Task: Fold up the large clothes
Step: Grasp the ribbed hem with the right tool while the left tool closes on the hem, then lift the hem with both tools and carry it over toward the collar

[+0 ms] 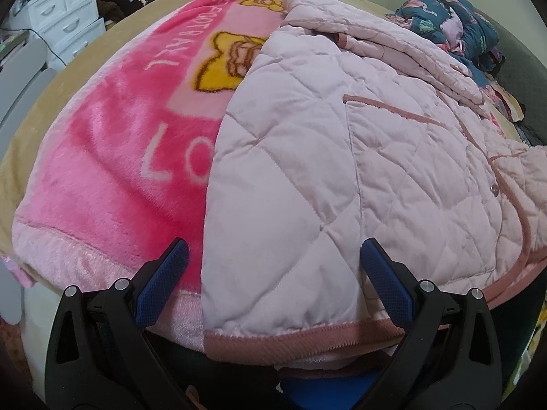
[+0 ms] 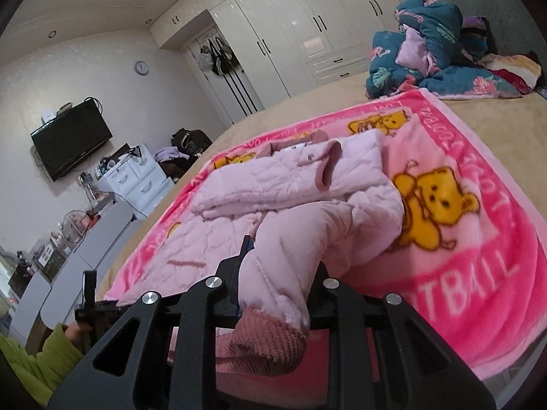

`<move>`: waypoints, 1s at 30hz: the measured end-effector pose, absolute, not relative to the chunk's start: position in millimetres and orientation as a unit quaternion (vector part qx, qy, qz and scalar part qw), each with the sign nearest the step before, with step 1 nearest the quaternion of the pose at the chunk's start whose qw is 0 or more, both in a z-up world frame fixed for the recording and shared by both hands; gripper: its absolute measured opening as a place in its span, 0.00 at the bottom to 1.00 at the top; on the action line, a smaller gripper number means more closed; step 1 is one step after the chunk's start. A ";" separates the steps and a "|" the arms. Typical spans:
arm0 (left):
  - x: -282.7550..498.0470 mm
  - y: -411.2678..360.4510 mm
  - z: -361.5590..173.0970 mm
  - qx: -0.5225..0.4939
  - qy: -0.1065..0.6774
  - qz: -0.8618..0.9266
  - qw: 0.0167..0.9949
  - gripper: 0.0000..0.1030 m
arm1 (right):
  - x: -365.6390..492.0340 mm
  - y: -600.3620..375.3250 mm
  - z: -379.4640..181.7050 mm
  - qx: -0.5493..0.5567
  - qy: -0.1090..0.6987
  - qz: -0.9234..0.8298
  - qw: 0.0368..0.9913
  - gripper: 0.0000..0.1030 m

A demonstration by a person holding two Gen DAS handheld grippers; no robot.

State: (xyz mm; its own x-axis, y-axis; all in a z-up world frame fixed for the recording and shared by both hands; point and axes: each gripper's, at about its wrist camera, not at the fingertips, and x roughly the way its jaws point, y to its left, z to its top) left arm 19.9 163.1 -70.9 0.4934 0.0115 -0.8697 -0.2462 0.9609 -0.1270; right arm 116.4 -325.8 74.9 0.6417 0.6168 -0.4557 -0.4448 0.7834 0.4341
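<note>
Sleeve [image 2: 290, 259] hiding right gripper [image 2: 278, 270] fingers clamping it, left gripper [image 1: 273, 270] spread wide.

- A home bedroom: a wide bed [image 2: 495, 130] under a beige cover fills the near scene.
- White wardrobes [image 2: 307, 27] line the far wall.
- A wall-mounted television [image 2: 71, 138] and a round clock [image 2: 141, 67] hang at left.
- White drawers [image 2: 140, 174] stand beside piled clothes [image 2: 184, 147].
</note>
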 end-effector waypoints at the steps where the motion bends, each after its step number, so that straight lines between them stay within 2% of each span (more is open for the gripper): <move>1: 19.1 163.0 -70.9 -0.117 0.499 0.076 0.856 0.92 | 119.0 -325.7 76.4 0.145 0.300 0.298 0.895 0.20; 12: 21.6 171.5 -73.0 -0.147 0.511 0.052 0.845 0.91 | 133.2 -324.9 84.8 0.158 0.289 0.295 0.897 0.20; 14: 19.9 171.0 -72.7 -0.151 0.505 0.042 0.849 0.84 | 136.4 -325.5 85.9 0.161 0.287 0.296 0.897 0.20; 15: 18.6 169.9 -71.0 -0.151 0.501 0.036 0.851 0.72 | 138.4 -325.4 86.3 0.164 0.286 0.296 0.896 0.20; 16: 17.7 168.3 -69.2 -0.159 0.496 0.020 0.853 0.51 | 140.0 -324.5 86.7 0.164 0.286 0.296 0.896 0.20; 18: 18.1 165.3 -68.1 -0.162 0.495 0.016 0.853 0.39 | 141.3 -322.2 88.2 0.163 0.285 0.296 0.897 0.20; 19: 18.3 162.8 -66.1 -0.153 0.494 0.016 0.855 0.29 | 142.8 -321.2 89.0 0.163 0.285 0.297 0.897 0.20; 21: 18.5 161.5 -58.4 -0.159 0.485 0.012 0.860 0.16 | 144.8 -320.9 90.3 0.165 0.283 0.295 0.898 0.20; 24: 20.8 160.7 -42.0 -0.164 0.462 0.003 0.872 0.11 | 146.9 -321.4 91.0 0.168 0.282 0.293 0.898 0.20; 30: 36.6 163.0 5.5 -0.163 0.403 -0.010 0.900 0.10 | 150.6 -328.3 93.3 0.185 0.278 0.287 0.898 0.20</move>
